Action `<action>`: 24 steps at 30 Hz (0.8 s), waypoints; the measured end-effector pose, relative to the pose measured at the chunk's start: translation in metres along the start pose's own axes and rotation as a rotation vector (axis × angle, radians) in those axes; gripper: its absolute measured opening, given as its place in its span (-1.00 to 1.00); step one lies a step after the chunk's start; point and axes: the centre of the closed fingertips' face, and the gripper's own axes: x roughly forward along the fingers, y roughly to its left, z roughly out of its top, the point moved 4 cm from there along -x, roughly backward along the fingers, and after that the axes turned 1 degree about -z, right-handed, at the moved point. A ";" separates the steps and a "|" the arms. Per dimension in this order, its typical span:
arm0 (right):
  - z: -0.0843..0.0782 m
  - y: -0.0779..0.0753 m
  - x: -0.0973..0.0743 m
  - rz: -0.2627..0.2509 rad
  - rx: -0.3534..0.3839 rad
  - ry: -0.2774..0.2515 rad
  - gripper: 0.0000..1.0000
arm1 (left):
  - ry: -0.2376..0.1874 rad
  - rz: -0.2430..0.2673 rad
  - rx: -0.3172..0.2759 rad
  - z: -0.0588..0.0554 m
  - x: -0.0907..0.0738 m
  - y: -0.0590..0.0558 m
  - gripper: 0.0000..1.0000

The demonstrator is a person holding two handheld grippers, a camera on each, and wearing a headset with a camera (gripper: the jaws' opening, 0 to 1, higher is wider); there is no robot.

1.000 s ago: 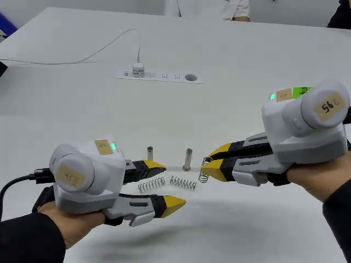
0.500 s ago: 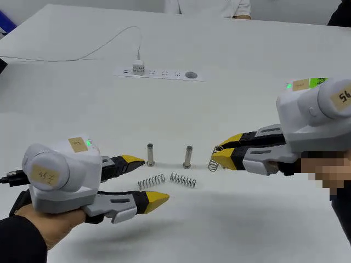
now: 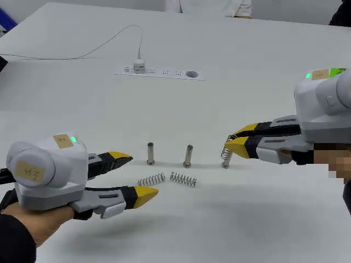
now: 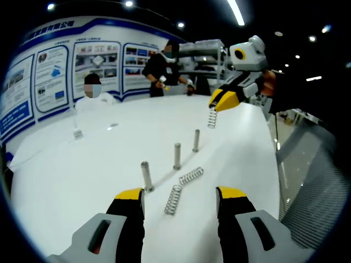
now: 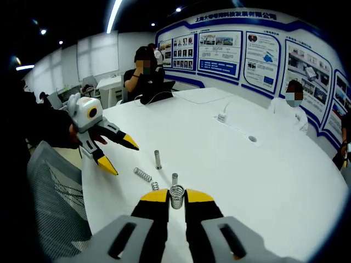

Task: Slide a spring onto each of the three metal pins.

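Moved since a second ago: your right gripper (image 3: 228, 141) now sits well right of the middle pin (image 3: 188, 156), and your left gripper (image 3: 143, 174) is drawn back to its left.
Right jaws clamped on the held spring (image 3: 226, 155), upright by the right-hand pin (image 4: 196, 141), right of the middle pin. Left jaws apart, holding nothing. First loose spring (image 3: 151, 181) and second loose spring (image 3: 182, 179) lie just before the middle pin. Left-hand pin (image 3: 150, 154) stands beside it.

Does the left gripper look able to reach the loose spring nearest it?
Probably yes. The left gripper is open, the spring lies right at its tips with nothing between, and the nearest pin stands clear.
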 end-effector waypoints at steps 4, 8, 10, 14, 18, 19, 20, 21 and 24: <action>0.002 -0.010 -0.003 -0.025 0.013 -0.011 -0.77 | 0.001 0.003 -0.002 0.000 -0.001 0.002 0.07; 0.003 -0.019 -0.006 -0.049 0.023 -0.017 -0.77 | 0.001 0.002 -0.002 0.000 0.000 0.002 0.07; 0.003 -0.025 -0.006 -0.063 0.028 -0.019 -0.77 | 0.003 0.001 -0.001 -0.001 0.000 0.001 0.07; 0.003 -0.033 -0.005 -0.077 0.039 -0.024 -0.77 | 0.004 0.000 -0.001 -0.001 0.000 0.001 0.07; -0.002 -0.038 0.001 -0.085 0.050 -0.014 -0.77 | 0.004 0.000 -0.003 -0.001 0.000 0.002 0.07; -0.003 -0.037 0.003 -0.082 0.053 -0.009 -0.77 | 0.005 0.000 -0.003 -0.001 0.000 0.002 0.07; -0.005 -0.038 0.005 -0.083 0.051 -0.008 -0.77 | 0.005 0.001 -0.003 -0.002 -0.001 0.002 0.07; -0.006 -0.038 0.006 -0.083 0.051 -0.004 -0.77 | 0.006 0.001 -0.004 -0.002 -0.001 0.002 0.07; -0.010 -0.040 0.012 -0.088 0.045 0.012 -0.77 | 0.010 0.001 -0.006 -0.004 -0.001 0.002 0.07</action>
